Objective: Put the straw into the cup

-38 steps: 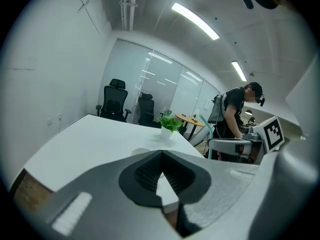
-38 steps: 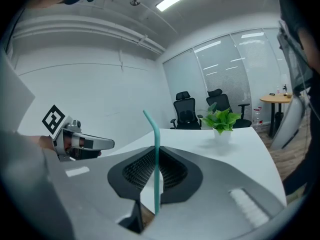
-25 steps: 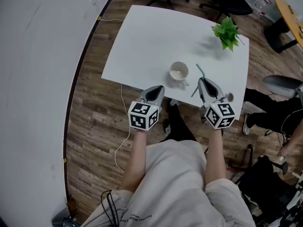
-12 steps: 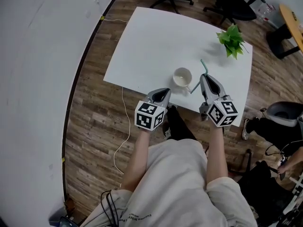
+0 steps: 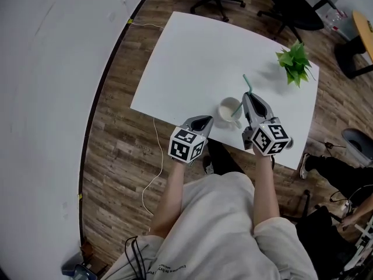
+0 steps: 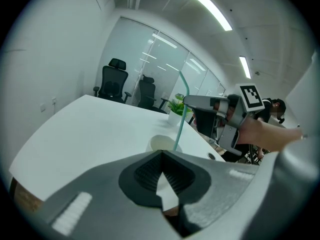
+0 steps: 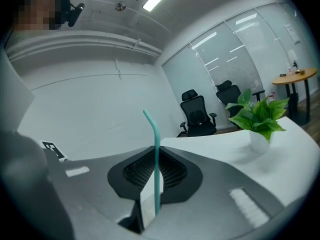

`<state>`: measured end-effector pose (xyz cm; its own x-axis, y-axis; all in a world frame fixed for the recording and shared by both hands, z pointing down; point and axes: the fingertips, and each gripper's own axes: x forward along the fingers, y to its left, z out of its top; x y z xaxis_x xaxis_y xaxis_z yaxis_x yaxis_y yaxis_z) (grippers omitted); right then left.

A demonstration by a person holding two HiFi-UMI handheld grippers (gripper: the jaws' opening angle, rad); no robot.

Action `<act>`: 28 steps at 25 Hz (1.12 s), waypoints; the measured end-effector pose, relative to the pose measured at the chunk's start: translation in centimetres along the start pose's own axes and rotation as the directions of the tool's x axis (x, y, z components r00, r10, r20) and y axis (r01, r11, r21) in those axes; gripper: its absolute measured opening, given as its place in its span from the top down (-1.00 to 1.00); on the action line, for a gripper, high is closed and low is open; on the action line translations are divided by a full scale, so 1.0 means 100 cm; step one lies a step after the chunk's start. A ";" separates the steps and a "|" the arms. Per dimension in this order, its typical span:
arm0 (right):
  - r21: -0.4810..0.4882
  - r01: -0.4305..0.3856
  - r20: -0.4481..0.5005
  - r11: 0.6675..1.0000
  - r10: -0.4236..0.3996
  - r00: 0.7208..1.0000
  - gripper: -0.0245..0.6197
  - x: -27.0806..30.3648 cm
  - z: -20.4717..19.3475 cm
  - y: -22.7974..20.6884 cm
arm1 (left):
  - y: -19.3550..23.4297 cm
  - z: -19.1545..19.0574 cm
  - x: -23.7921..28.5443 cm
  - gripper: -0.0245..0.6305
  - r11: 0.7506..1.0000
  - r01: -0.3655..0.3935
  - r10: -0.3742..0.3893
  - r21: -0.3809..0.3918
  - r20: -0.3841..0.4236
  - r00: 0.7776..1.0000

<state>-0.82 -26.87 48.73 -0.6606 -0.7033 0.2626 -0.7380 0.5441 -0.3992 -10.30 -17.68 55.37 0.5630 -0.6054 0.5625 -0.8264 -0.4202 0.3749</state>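
A white cup (image 5: 229, 109) stands near the front edge of the white table (image 5: 198, 57). My right gripper (image 5: 249, 96) is shut on a teal bendy straw (image 5: 247, 84) just right of the cup, and holds it nearly upright. The straw's lower end (image 5: 235, 111) dips at the cup's mouth on its right side. In the left gripper view the straw (image 6: 179, 119) comes down to the cup's (image 6: 161, 143) rim. In the right gripper view the straw (image 7: 156, 134) rises between the shut jaws. My left gripper (image 5: 204, 120) is shut and empty, at the table edge left of the cup.
A small potted plant (image 5: 296, 62) stands at the table's far right. Black office chairs (image 5: 297, 7) are beyond the far edge. A white cable (image 5: 154, 156) trails on the wooden floor at the left. A seated person's legs (image 5: 335, 171) are at the right.
My right gripper has carried the straw left, from beside the cup to over its mouth. The left gripper has stayed at the table's front edge.
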 end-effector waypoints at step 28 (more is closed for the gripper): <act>-0.009 0.099 -0.200 0.995 -0.098 0.975 0.77 0.035 -0.071 -0.030 | 0.034 0.005 0.048 0.93 0.998 0.049 -0.052 -0.039 -0.076 0.996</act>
<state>-1.93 -27.75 57.10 -0.5990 -0.6476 0.4709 -0.8006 0.4762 -0.3636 -10.43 -22.36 59.02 0.6030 -0.5294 0.5967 -0.7973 -0.4231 0.4304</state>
